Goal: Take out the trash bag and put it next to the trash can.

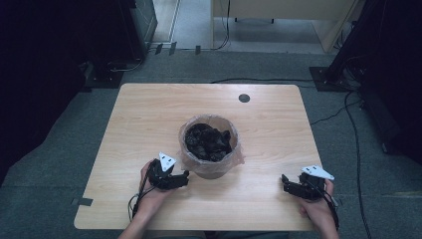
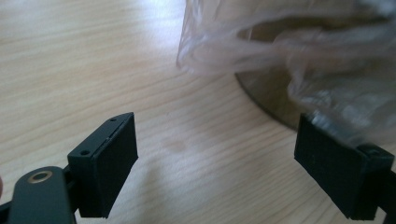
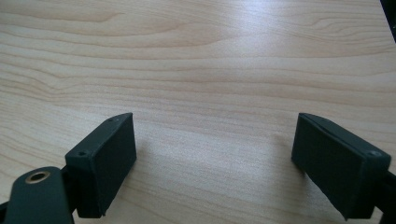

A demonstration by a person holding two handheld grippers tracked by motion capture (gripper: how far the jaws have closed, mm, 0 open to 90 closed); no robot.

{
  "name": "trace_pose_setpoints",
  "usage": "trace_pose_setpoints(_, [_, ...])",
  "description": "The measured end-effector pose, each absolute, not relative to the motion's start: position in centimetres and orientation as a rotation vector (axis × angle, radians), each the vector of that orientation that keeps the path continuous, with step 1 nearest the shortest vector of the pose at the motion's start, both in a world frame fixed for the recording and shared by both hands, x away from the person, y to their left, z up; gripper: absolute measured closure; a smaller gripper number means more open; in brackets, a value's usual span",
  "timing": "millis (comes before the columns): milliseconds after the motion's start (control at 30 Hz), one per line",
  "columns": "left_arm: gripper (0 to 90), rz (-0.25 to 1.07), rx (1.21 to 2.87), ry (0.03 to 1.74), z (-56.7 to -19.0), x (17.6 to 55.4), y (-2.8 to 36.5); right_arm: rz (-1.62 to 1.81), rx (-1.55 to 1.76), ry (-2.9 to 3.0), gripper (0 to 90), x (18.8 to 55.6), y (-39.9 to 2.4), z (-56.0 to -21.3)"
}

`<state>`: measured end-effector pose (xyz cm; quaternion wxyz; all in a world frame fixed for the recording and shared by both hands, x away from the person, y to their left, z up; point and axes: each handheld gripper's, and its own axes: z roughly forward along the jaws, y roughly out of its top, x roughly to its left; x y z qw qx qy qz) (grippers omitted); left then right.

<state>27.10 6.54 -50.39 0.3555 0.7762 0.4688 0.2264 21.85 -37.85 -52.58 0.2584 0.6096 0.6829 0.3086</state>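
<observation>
Both tools are down low over the wooden table (image 1: 149, 114), and the thing to watch is the small bin (image 1: 209, 168) in the middle, lined with a clear plastic liner (image 1: 185, 149) and stuffed with crumpled black material (image 1: 208, 141).

The left gripper (image 1: 183, 175) sits just beside the bin, at its near left flank, jaws spread wide with nothing between them. In the left gripper view the liner (image 2: 280, 51) bulges right ahead and to the right of the jaws, and the far pad looks to be brushing or nearly brushing the film; I can't say for certain which.

The right gripper (image 1: 284, 180) rests well apart from the bin, off to its other side, jaws parted and empty too. Bare woodgrain lies ahead of it in the right gripper view.

How will this handle? My guess is light. The liner is thin, soft and slippery, apt to bunch or tear if pinched hard, so the folded-over edge at the rim looks like the place to take hold, gathering film instead of squeezing the wall. The bin itself seems stiff enough to stay put, though a light one may slide or tip under a sideways tug.

Hard to make out: what the black stuff actually is, how deep it goes, and the bin's far side behind the fill.
</observation>
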Motion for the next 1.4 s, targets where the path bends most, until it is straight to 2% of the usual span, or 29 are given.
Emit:
trace_pose_setpoints(67, [15.5, 0.602, 2.001, 1.207, -50.2, 27.2, 6.3, 0.833, 1.663, 1.839, 13.9, 21.9, -37.6, -52.6])
trace_pose_setpoints(133, [26.9, 0.639, 1.983, 1.212, -50.1, 27.3, 6.2, 0.828, 1.67, 1.828, 14.4, 21.9, -37.3, -52.6])
trace_pose_setpoints(267, [28.6, 0.651, 1.965, 1.215, -50.0, 27.7, 5.8, 0.825, 1.667, 1.845, 15.1, 22.0, -36.1, -52.4])
trace_pose_setpoints(367, [41.8, 0.669, 1.934, 1.197, -49.7, 27.6, 5.6, 0.914, 1.672, 1.869, 16.2, 22.1, -35.0, -52.1])
trace_pose_setpoints(700, [73.0, 0.67, 1.847, 1.146, -48.7, 27.2, 5.3, 1.078, 1.619, 1.924, 16.7, 24.2, -28.3, -51.6])
trace_pose_setpoints(800, [78.4, 0.68, 1.85, 1.143, -48.7, 27.2, 5.2, 1.087, 1.607, 1.914, 17.1, 24.8, -27.3, -51.6])
trace_pose_setpoints(867, [81.7, 0.661, 1.846, 1.147, -48.7, 27.2, 5.4, 1.049, 1.543, 1.897, 20.8, 25.4, -25.5, -51.5])
trace_pose_setpoints(1000, [85.0, 0.653, 1.838, 1.151, -48.5, 27.2, 5.7, 1.103, 1.493, 1.905, 23.4, 25.8, -24.1, -51.2])
trace_pose_setpoints(1067, [85.8, 0.65, 1.829, 1.155, -48.4, 27.2, 5.8, 1.134, 1.476, 1.884, 29.3, 26.1, -23.6, -51.0])
trace_pose_setpoints(1100, [87.9, 0.647, 1.823, 1.155, -48.1, 27.2, 6.0, 1.157, 1.475, 1.85, 40.5, 26.3, -23.4, -50.8])
trace_pose_setpoints(1133, [89.0, 0.647, 1.823, 1.155, -48.1, 27.2, 6.0, 1.157, 1.475, 1.85, 40.5, 26.3, -23.4, -50.8])
trace_pose_setpoints(1167, [90.0, 0.646, 1.817, 1.156, -48.0, 27.2, 6.0, 1.183, 1.461, 1.837, 51.7, 26.5, -23.3, -50.6])
trace_pose_setpoints(1200, [90.0, 0.646, 1.812, 1.155, -47.8, 27.1, 6.1, 1.183, 1.461, 1.837, 51.7, 26.5, -23.3, -50.6])
trace_pose_setpoints(1333, [90.0, 0.651, 1.776, 1.149, -46.6, 27.0, 6.4, 1.209, 1.399, 1.815, 71.5, 26.5, -23.3, -50.0])
trace_pose_setpoints(1400, [90.0, 0.655, 1.771, 1.145, -46.3, 27.0, 6.5, 1.224, 1.393, 1.806, 74.9, 26.4, -23.4, -49.7])
